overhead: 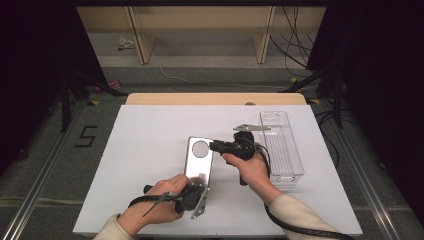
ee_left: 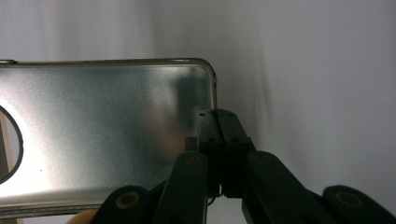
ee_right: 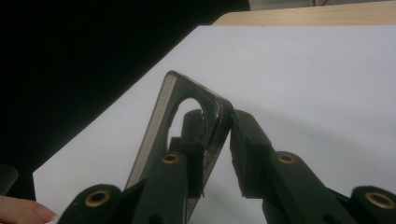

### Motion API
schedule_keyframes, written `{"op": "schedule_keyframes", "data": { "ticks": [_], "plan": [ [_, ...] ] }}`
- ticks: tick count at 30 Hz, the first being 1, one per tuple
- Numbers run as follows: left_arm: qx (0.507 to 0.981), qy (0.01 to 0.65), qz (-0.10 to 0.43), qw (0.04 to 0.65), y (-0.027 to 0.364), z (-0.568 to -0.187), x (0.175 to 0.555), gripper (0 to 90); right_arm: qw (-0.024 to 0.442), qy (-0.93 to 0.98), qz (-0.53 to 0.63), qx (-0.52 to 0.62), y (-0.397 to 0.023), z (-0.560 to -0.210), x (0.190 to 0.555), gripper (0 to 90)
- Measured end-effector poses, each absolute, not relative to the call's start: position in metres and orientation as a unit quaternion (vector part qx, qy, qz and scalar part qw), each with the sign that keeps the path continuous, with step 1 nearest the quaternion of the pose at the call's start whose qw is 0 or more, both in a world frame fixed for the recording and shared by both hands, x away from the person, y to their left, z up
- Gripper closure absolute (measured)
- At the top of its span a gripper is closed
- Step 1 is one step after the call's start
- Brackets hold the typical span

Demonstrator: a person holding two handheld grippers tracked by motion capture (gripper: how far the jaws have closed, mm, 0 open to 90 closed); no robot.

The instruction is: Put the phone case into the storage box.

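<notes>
A silvery translucent phone case (overhead: 199, 167) with a round hole near its far end is held over the white table (overhead: 150, 140). My left gripper (overhead: 197, 187) is shut on its near right corner; in the left gripper view the jaws (ee_left: 217, 114) pinch the thin rim of the case (ee_left: 102, 130). My right gripper (overhead: 213, 146) reaches in from the right to the far right edge beside the hole. In the right gripper view the case (ee_right: 161, 112) stands on edge between the jaws (ee_right: 215, 116), one pad behind it and the other touching its corner.
A clear plastic box (overhead: 282, 147) lies lengthwise on the right side of the table, just beyond my right hand. The table's wooden far edge (overhead: 215, 98) borders a grey floor with cables and stands.
</notes>
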State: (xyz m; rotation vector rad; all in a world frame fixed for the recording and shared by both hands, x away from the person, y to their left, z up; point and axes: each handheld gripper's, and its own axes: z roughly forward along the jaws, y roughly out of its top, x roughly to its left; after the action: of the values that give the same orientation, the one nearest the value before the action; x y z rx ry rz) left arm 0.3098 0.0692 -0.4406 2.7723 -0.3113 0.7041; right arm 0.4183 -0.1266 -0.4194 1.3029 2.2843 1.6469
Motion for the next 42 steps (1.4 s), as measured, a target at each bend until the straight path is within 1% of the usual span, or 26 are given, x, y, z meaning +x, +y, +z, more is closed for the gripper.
{"op": "schedule_keyframes", "data": {
  "ticks": [6, 9, 18, 23, 25, 32, 38, 42],
  "plan": [
    [0.955, -0.101, 0.247, 0.129, 0.069, -0.444, 0.314, 88.1, 0.021, 0.73, 0.54, 0.419, -0.126, -0.414, 0.415, 79.2],
    [0.954, -0.096, 0.25, 0.132, 0.07, -0.446, 0.316, 87.3, 0.026, 0.731, 0.543, 0.413, -0.125, -0.412, 0.413, 83.1],
    [0.952, -0.085, 0.253, 0.147, 0.073, -0.445, 0.318, 87.0, 0.032, 0.725, 0.549, 0.414, -0.127, -0.408, 0.411, 84.0],
    [0.949, -0.078, 0.262, 0.154, 0.074, -0.443, 0.319, 84.6, 0.041, 0.727, 0.549, 0.411, -0.127, -0.407, 0.41, 84.2],
    [0.948, -0.072, 0.265, 0.162, 0.076, -0.441, 0.318, 82.9, 0.053, 0.732, 0.543, 0.409, -0.127, -0.407, 0.41, 84.3],
    [0.94, -0.046, 0.266, 0.208, 0.084, -0.429, 0.314, 75.7, 0.06, 0.73, 0.545, 0.408, -0.128, -0.405, 0.41, 84.5],
    [0.933, -0.014, 0.259, 0.248, 0.096, -0.421, 0.309, 63.7, 0.071, 0.728, 0.546, 0.41, -0.131, -0.402, 0.41, 84.5],
    [0.927, 0.006, 0.261, 0.268, 0.102, -0.416, 0.309, 57.6, 0.075, 0.725, 0.548, 0.411, -0.133, -0.4, 0.411, 84.5]
  ]
}}
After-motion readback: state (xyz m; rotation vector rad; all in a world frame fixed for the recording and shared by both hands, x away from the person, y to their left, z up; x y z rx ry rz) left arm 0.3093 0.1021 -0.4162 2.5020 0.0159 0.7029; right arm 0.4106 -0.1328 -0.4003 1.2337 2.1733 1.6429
